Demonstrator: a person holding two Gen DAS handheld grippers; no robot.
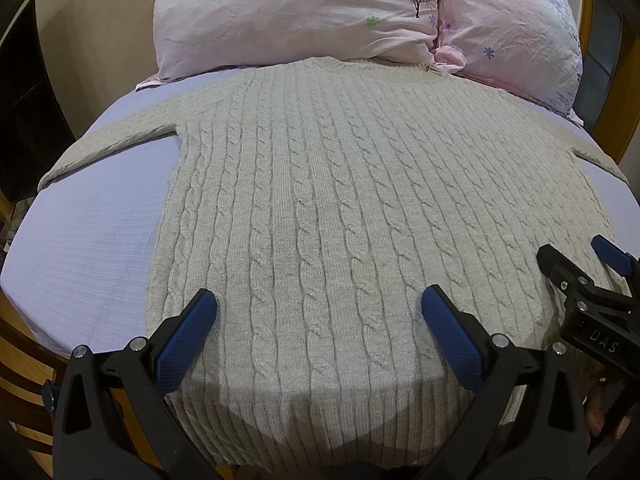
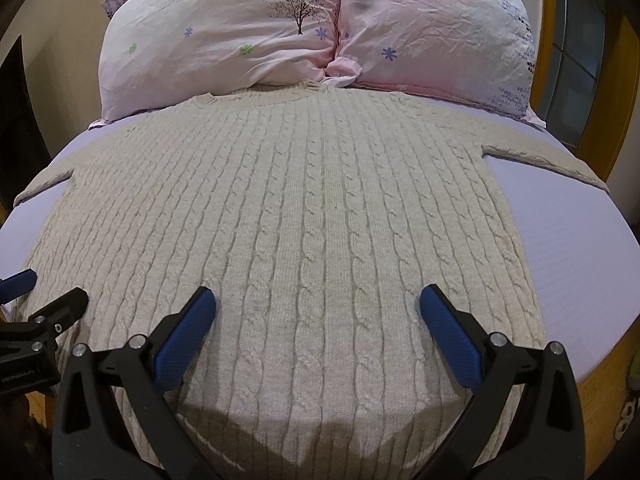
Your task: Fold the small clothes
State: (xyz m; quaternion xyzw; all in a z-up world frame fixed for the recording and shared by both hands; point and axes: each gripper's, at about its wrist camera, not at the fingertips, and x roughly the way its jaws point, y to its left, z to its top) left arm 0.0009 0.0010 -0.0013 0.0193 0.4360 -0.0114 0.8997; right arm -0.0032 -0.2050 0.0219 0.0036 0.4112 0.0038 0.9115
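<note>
A beige cable-knit sweater [image 1: 320,184] lies flat and spread out on a lavender bed sheet [image 1: 88,240], collar toward the pillows, both sleeves stretched out to the sides. It also fills the right wrist view [image 2: 304,208]. My left gripper [image 1: 318,304] is open and empty, hovering over the sweater's lower left part near the ribbed hem. My right gripper [image 2: 318,304] is open and empty over the lower right part. Each gripper shows at the edge of the other's view: the right one [image 1: 576,264] and the left one [image 2: 52,296].
Two pink flower-print pillows [image 1: 296,16] [image 1: 516,28] lie at the head of the bed, touching the sweater's collar. The sheet [image 2: 568,248] shows bare on both sides of the sweater. Wooden bed frame [image 2: 600,384] and a dark chair [image 1: 24,368] border the near edge.
</note>
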